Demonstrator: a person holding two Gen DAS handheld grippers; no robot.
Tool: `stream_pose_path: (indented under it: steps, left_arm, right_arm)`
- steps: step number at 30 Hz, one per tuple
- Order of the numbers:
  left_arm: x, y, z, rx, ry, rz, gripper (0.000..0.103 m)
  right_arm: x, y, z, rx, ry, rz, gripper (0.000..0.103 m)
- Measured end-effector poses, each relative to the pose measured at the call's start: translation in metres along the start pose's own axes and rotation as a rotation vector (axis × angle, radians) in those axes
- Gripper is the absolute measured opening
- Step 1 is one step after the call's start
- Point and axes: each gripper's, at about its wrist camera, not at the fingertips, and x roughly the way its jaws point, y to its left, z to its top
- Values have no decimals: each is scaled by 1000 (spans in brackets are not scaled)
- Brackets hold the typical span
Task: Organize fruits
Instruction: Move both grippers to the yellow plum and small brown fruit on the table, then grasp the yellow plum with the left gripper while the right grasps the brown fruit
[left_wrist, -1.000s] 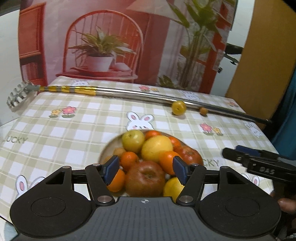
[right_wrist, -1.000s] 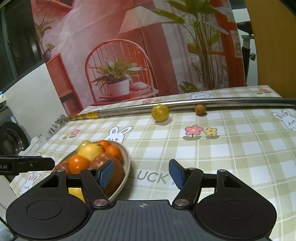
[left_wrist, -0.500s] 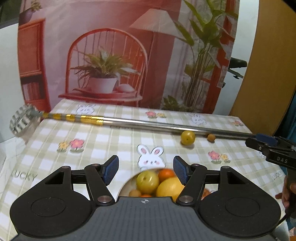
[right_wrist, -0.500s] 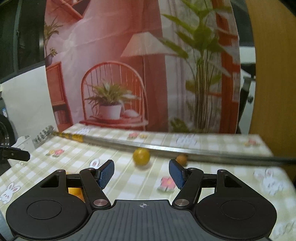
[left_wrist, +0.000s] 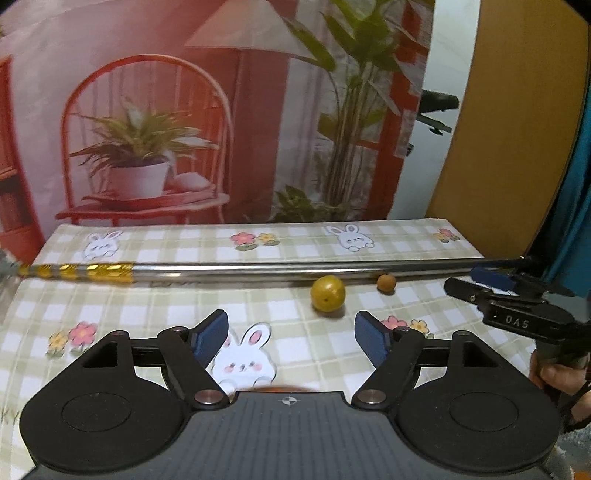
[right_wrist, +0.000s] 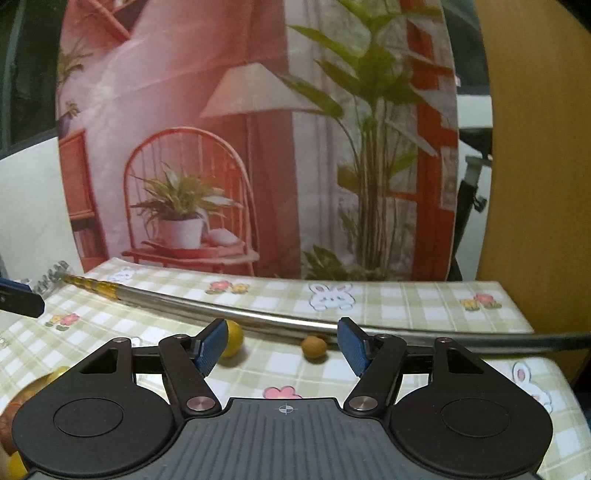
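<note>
Left wrist view: we see our left claw (left_wrist: 291, 334) hanging above the checked surface (left_wrist: 155, 306), its jaws opening with nothing between them but a printed rabbit on the cloth. Beyond and a little right lies a yellow fruit (left_wrist: 328, 294), and just past it a small brown fruit (left_wrist: 386, 283), both resting beside a long metal rod (left_wrist: 258, 268) that crosses the surface. At the right edge our right claw (left_wrist: 480, 282) reaches in, a hand (left_wrist: 557, 376) gripping its handle.

Right wrist view: our right claw (right_wrist: 282, 345) stands moderately wide and holds nothing. The yellow fruit (right_wrist: 233, 343) peeks out behind its left pad, while the small brown fruit (right_wrist: 314, 346) sits in the gap, farther off on the cloth. At the lower left edge we glimpse a heap of fruit (right_wrist: 33, 391).
</note>
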Motion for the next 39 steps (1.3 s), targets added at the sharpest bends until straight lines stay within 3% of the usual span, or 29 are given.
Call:
stream_pose_path:
  steps: [11,18,22,29,32,35,39]
  left_arm:
    - [74,-26,25,104,63,28,78]
    - [121,-32,33,105,113,2,74]
    - [134,-31,30,99,134,-5,74]
    - [148,-28,26,79,172,-16,74]
    - [154,-25,26,63,185,-22,73]
    - [158,-24,27,57,195,-27,71]
    - [166,-23,27,30,207,-45,69]
  right_arm:
    - [52,-36,-14,108,14,-4,62]
    - [92,-37,-20,79,59,1,45]
    - [116,-38,-24,74,111,-5,38]
    - [143,-40,-23,97,165,-11,37]
    - [151,-39,-23,97,188,-17,36]
    - [156,-37,-24,87,212,-15,27]
    - [151,-35,-28,86,213,17,26]
